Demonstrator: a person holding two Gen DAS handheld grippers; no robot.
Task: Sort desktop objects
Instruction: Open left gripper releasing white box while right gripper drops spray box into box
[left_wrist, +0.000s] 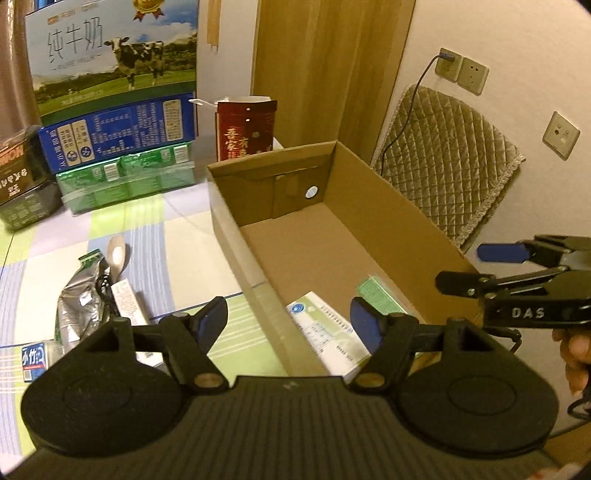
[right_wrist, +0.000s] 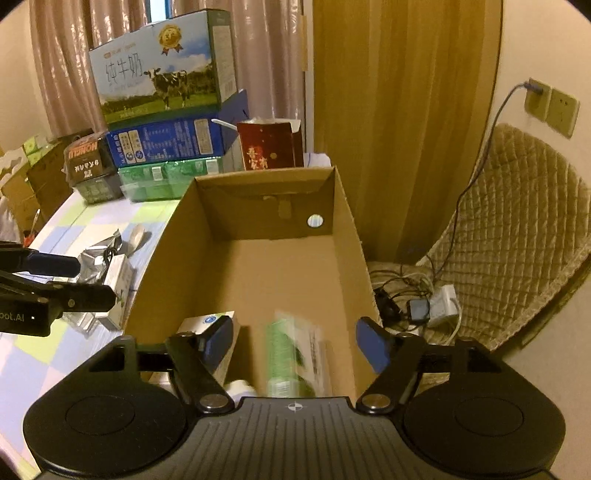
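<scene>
Both tools tilted down over the cardboard box (right_wrist: 266, 266) — left tool (left_wrist: 290, 319) and right tool (right_wrist: 295, 341) wide, empty.

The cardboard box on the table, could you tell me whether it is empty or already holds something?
Not empty. The cardboard box is open-topped and holds a white-and-blue carton and a blurred green-and-white pack at its near end.

A: Where's the cardboard box (right_wrist: 258, 266)?
B: On the surface (left_wrist: 177, 236), right side. Two packets lie inside, near end.
A: And left of it?
B: A foil bag (left_wrist: 79, 299) and spoon (left_wrist: 117, 254); stacked cartons (left_wrist: 118, 122) behind.
</scene>
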